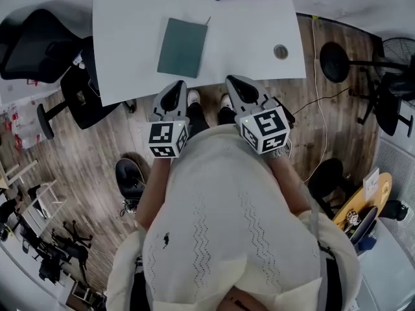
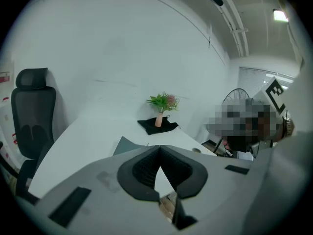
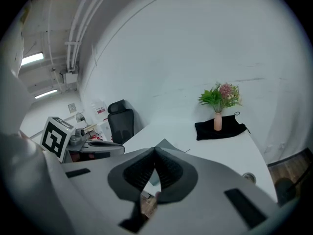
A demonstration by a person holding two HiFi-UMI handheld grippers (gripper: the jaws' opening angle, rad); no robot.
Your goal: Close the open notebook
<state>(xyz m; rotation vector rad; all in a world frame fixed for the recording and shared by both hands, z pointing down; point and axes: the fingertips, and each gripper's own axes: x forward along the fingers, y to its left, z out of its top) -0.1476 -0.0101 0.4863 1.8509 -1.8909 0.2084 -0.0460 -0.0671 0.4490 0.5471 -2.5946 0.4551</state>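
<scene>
A dark green notebook [image 1: 183, 46] lies shut and flat on the white table [image 1: 253, 24], near its front edge. Both grippers hang in front of that edge, close to the person's body and above the floor. My left gripper [image 1: 176, 86] is shut with nothing between its pads, and its tip is just short of the notebook's near end. My right gripper [image 1: 235, 81] is shut and empty too, to the notebook's right. A corner of the notebook [image 2: 124, 145] shows past the closed jaws in the left gripper view [image 2: 159, 147]. The right gripper view [image 3: 155, 150] shows the notebook's corner [image 3: 165, 143] as well.
A black cloth [image 3: 219, 128] bearing a small vase of flowers [image 3: 218, 102] sits at the table's far end. A round cable hole [image 1: 280, 51] is at the table's right. A black office chair [image 1: 39, 44] stands left of the table, a fan [image 1: 395, 50] to the right.
</scene>
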